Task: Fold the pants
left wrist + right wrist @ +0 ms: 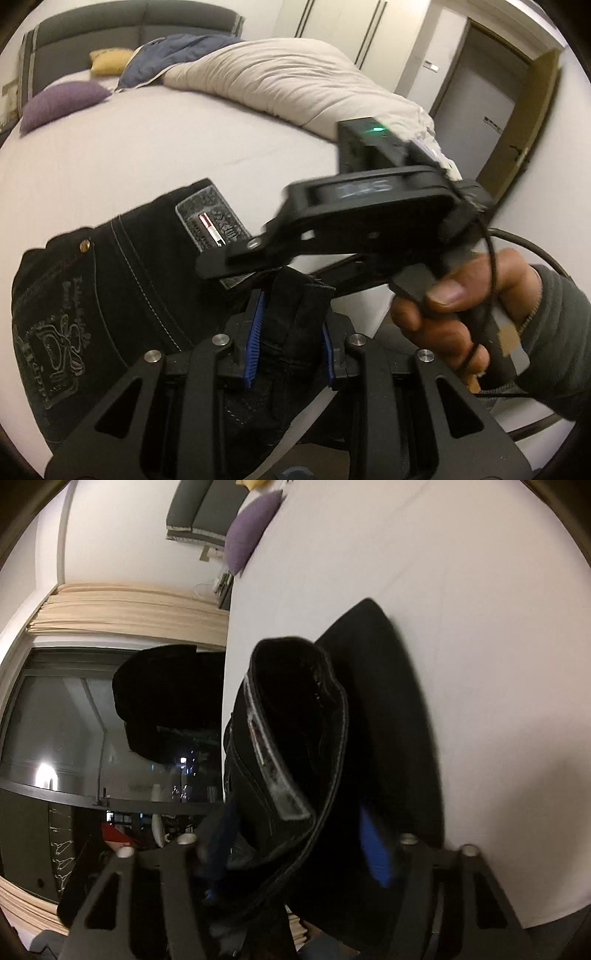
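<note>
The black pants (110, 280) hang over the near edge of the bed, waistband up, with a grey patch and stitched pocket showing. My left gripper (291, 339) is shut on a fold of the pants' waistband between its blue pads. The right gripper shows in the left wrist view (236, 264), held by a hand, its fingers closed on the waistband by the patch. In the right wrist view the right gripper (295, 849) has the waistband (295, 716) bunched between its blue pads, the pants (388, 709) draping onto the bed.
The bed's white sheet (155, 147) spreads ahead, with a beige duvet (295, 81), a blue blanket (173, 55), and purple (62, 101) and yellow (109, 61) pillows at the head. A dark window (74, 738) and curtain are left of the bed edge.
</note>
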A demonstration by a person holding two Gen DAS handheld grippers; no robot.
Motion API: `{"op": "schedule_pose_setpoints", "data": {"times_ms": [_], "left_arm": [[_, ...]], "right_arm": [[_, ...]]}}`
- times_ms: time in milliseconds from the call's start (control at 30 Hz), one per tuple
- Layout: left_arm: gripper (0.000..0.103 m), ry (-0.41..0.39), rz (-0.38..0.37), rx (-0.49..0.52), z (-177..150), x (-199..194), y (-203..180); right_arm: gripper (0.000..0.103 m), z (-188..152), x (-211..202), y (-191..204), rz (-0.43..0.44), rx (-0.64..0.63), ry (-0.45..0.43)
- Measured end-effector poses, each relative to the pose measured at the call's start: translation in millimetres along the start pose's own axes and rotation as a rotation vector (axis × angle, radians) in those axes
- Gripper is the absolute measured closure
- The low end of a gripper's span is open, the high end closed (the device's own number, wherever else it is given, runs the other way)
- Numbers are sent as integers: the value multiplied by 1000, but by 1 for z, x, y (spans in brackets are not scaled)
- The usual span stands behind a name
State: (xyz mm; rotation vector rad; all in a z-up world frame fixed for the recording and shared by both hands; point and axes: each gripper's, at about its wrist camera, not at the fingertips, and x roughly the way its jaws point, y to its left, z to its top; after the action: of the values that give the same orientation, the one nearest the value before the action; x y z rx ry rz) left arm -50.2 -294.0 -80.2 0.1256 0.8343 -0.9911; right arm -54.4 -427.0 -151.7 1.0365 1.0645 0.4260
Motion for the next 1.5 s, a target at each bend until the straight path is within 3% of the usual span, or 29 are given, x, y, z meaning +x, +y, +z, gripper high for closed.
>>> {"op": "schedule_pose_setpoints", "data": {"times_ms": [67,133,233,400,500,567,733,867,933,1033,1100,1167,1200,1267,1300,1367,1433,1500], "left_arm": [[78,-7,4,25,0,-4,-11],[78,-13,3,52,4,-3,-20],[78,-21,-13,80,10,-8,-35],[78,8,-43,91,24,29,-26],[78,114,-80,-6,16,58,3],[78,97,-101,-53,19,48,10],[78,9,-168,-128,26,-20,27],[77,-78,-119,-170,25,-58,67],[77,-75,-118,-220,15,-56,88],[77,-26,-111,-249,-1,-27,109],[78,52,-94,-311,-21,-1,123],[78,16,-121,-327,-37,8,135],[78,-11,-127,-309,-41,5,135],[78,16,-109,-291,-39,0,131],[77,28,-103,-288,-36,-6,129],[77,13,-99,-302,-31,-22,132],[77,-42,-85,-301,-22,-40,137],[77,-91,-58,-305,-17,-50,148]], "right_arm": [[75,6,0,2,-13,-10,-1],[80,5,-4,4,-22,-24,-11],[83,5,-12,13,-43,-59,-46],[84,1,-13,-1,-48,-30,-88],[86,-2,2,-19,-59,1,-82],[86,-5,5,-28,-22,-6,-97],[79,-6,-3,-31,-1,-6,-96],[55,-9,-29,-8,-123,-58,-155],[54,-11,-43,4,-129,-75,-198],[54,-21,-49,28,-28,-141,-212],[54,-28,-37,37,-2,-190,-174],[55,-35,-16,18,-19,-150,-113],[59,-37,-6,5,-53,-124,-82],[98,-40,-2,-13,-77,-114,-98],[102,-41,-8,-22,-67,-84,-112],[100,-43,-23,-25,-82,-68,-126],[79,-43,-34,-9,-122,-115,-133],[57,-46,-42,12,-60,-165,-144]]}}
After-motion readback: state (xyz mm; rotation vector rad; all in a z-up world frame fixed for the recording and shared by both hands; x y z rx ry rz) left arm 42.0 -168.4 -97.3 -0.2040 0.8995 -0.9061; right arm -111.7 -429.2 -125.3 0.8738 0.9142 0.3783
